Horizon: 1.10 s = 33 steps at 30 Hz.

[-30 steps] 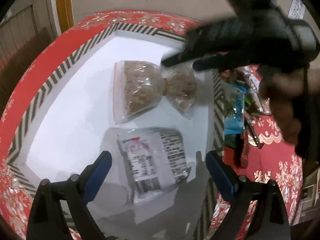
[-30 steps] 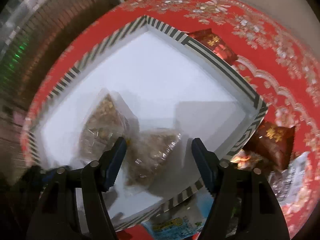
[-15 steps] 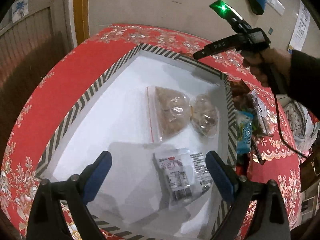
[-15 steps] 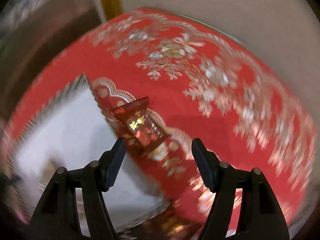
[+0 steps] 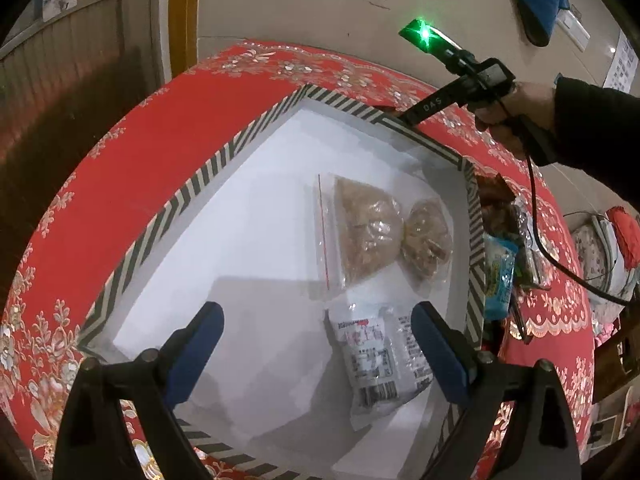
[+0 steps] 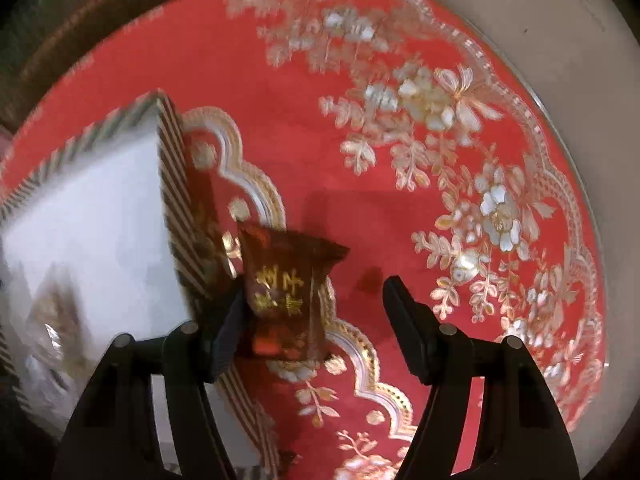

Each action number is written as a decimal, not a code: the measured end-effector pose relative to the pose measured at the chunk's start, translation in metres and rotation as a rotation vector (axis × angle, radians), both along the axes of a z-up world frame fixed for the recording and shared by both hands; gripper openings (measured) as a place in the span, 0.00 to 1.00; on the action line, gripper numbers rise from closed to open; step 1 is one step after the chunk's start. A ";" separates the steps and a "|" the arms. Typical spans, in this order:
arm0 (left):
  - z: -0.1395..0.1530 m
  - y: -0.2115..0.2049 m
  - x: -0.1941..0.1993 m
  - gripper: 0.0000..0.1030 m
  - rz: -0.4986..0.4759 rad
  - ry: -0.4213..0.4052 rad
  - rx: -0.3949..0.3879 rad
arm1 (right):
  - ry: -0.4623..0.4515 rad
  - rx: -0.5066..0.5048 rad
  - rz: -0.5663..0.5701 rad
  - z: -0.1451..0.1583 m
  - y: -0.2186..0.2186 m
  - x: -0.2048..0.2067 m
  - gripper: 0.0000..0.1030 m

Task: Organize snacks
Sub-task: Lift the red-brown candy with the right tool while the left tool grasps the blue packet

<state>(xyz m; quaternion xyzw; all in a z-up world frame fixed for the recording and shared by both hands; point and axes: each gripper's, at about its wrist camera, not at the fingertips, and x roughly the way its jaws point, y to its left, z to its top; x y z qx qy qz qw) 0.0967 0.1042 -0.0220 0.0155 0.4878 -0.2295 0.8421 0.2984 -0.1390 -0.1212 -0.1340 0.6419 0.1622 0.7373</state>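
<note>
Home room; red floral tablecloth (image 6: pixel 304 92) on round table; wood-panelled door (image 5: pixel 80 60); bedding pile (image 5: pixel 600 248).

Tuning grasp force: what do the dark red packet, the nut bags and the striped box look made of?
Dark red packet: glossy foil or plastic film, crinkled, gold print. Nut bags: thin clear plastic, contents visible, glare. Striped box: probably matte card, stiff straight walls.

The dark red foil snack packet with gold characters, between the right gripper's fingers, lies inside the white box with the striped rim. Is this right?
Not quite. In the right wrist view the dark red foil snack packet lies outside the white box, on the red tablecloth beside its striped wall, between the right gripper's fingers.
</note>
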 end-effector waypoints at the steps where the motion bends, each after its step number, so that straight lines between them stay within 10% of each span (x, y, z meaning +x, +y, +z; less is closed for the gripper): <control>1: 0.003 -0.003 0.000 0.93 -0.006 -0.005 -0.001 | 0.002 0.029 -0.018 0.002 -0.004 -0.001 0.41; 2: 0.006 -0.006 0.000 0.93 -0.014 -0.013 -0.003 | -0.011 0.028 -0.028 0.004 -0.006 -0.004 0.29; 15: 0.027 -0.123 -0.060 0.93 -0.505 -0.124 -0.102 | -0.254 0.080 -0.419 0.083 -0.114 -0.163 0.29; 26: -0.005 -0.145 -0.035 0.85 -0.457 0.038 -0.191 | -0.274 0.158 -0.674 0.058 -0.131 -0.339 0.29; 33: -0.004 -0.159 -0.025 0.74 -0.477 0.059 -0.159 | -0.292 0.199 -0.756 0.051 -0.129 -0.383 0.29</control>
